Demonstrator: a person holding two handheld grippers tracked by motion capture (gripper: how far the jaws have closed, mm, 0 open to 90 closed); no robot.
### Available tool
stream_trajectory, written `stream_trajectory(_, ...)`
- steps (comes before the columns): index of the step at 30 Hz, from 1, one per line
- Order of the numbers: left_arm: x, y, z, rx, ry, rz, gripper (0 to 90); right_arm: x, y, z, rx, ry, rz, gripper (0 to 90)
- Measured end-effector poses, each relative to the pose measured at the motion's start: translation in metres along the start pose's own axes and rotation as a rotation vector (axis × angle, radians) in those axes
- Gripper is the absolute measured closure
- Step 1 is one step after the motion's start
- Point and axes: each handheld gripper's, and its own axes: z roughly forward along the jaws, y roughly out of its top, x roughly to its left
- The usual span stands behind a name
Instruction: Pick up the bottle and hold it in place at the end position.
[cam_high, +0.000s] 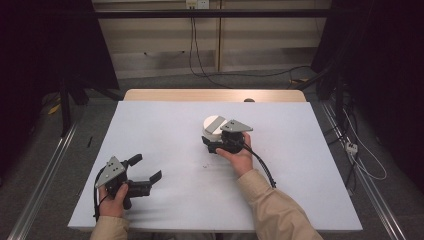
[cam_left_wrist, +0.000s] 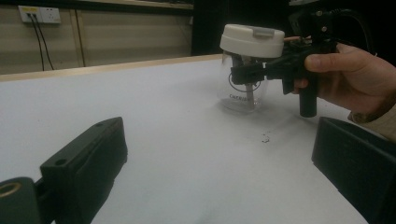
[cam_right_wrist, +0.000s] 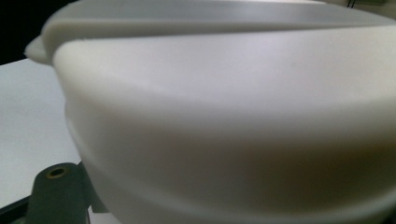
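Jar (cam_high: 216, 131) stands upright on the worktop (cam_high: 165, 125), a little beyond centre and toward the person's right. Clear body, white lid (cam_left_wrist: 252, 39) on top; long axis vertical, lid up. Printing on the glass faces the left hand-held gripper's camera; not legible in full.

Right hand-held gripper (cam_high: 214, 146) is at the jar, on its near side, approaching level from the person's side. In the left gripper view its black jaws sit to either side of the glass body just under the lid. They look set against the jar, but whether they actually clamp it I cannot tell. In the right gripper view the lid (cam_right_wrist: 224, 107) is very close, one jaw tip low and left of it.

Left hand-held gripper (cam_high: 145, 175) rests near the worktop's near-left corner, well apart from the jar, jaws spread wide, nothing between them. Jar lies ahead and to its right.

Judgement: the right hand is plainly nearer and owns the next move. Jar being upright, any lift calls for a side grip below the lid.

Small dark specks (cam_left_wrist: 265, 138) on the worktop just in front of the jar.
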Motion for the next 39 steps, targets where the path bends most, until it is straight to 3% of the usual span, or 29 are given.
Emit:
stream_trajectory(24, 0.0009, -0.0012, -0.0004, 0.004, -0.003, 0.002, 2.9, 0.0060, -0.0032, 0.0015, 0.013, 0.002, -0.060, 18.4)
stream_trajectory(39, -0.0010, -0.0023, -0.0021, 0.012, 0.002, 0.002, 2.9, 0.0049, -0.0048, 0.0010, 0.007, 0.006, -0.050, 18.5)
